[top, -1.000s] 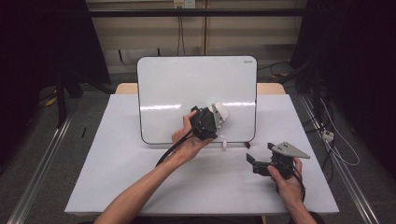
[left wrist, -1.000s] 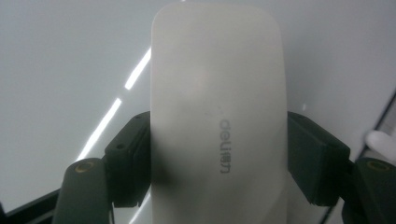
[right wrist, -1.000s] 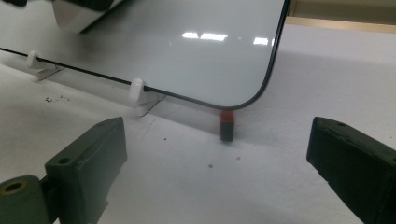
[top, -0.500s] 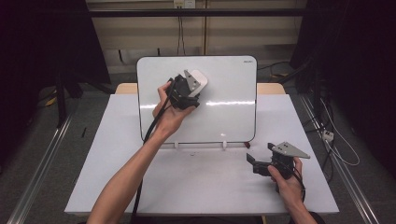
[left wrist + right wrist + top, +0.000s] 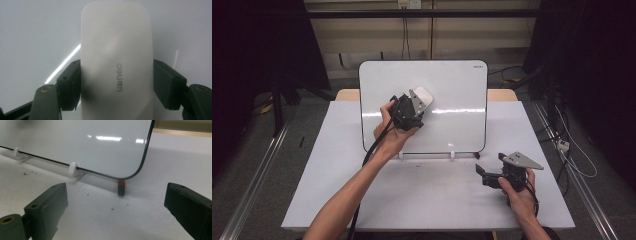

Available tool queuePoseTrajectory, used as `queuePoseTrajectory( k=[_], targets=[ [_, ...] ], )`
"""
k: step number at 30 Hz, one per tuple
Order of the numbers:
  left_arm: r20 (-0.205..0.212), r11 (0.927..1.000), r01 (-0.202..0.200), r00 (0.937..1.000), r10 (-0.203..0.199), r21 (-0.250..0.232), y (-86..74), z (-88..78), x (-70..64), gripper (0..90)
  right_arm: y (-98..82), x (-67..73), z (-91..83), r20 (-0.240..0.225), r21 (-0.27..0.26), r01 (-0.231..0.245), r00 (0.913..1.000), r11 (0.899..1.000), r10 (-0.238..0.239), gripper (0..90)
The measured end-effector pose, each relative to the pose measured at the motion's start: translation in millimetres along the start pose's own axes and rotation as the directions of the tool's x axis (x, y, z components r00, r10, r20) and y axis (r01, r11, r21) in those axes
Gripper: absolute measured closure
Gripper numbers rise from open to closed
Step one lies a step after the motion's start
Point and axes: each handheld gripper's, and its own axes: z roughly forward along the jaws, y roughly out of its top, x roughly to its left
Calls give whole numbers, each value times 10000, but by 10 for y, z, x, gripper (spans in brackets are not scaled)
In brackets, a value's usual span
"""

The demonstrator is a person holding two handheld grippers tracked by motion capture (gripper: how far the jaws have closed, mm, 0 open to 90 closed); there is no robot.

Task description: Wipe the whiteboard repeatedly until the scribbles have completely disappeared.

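Note:
A white whiteboard (image 5: 452, 100) stands upright on the white table (image 5: 427, 200). My left gripper (image 5: 418, 102) is shut on a white eraser (image 5: 423, 96) and holds it against the board's upper middle-left. In the left gripper view the eraser (image 5: 116, 62), printed with a grey brand word, sits pinched between both black jaws of the left gripper (image 5: 116, 85), with the board's white face behind. My right gripper (image 5: 481, 174) rests low over the table's front right, open with nothing between its jaws. Its own view has the right gripper (image 5: 117, 205) facing the whiteboard's (image 5: 75, 142) lower corner.
White clip feet (image 5: 72, 168) prop the board's bottom edge. A short red-and-black marker piece (image 5: 121, 187) stands on the table by the board's rounded corner. Cables trail from both grippers. Dark floor and metal rails flank the table.
My left hand has carried the eraser across the board, from the lower middle up and to the left. The right hand has stayed where it was.

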Motion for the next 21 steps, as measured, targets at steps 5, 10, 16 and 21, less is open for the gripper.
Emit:
queuePoseTrajectory(
  k=[5, 10, 16, 21],
  targets=[
    [236, 9987, -498, 9985, 496, 87, -96, -11, -228, 309, -1, 2, 3, 1, 39, -53, 10000, 10000, 53, 49],
    [451, 9978, -661, 9968, 661, -1, -157, -21, -328, 309, 0, 2, -1, -6, 15, 20, 10000, 10000, -20, 49],
    [759, 9996, -292, 9967, 294, -37, -165, -29, -290, 309, -1, 2, 3, -15, 22, 13, 10000, 10000, -13, 50],
    [1405, 9983, 560, 9887, -529, -177, -173, -44, -206, 310, 0, -2, 0, 29, 2, 15, 10000, 10000, -15, 49]
  ],
)
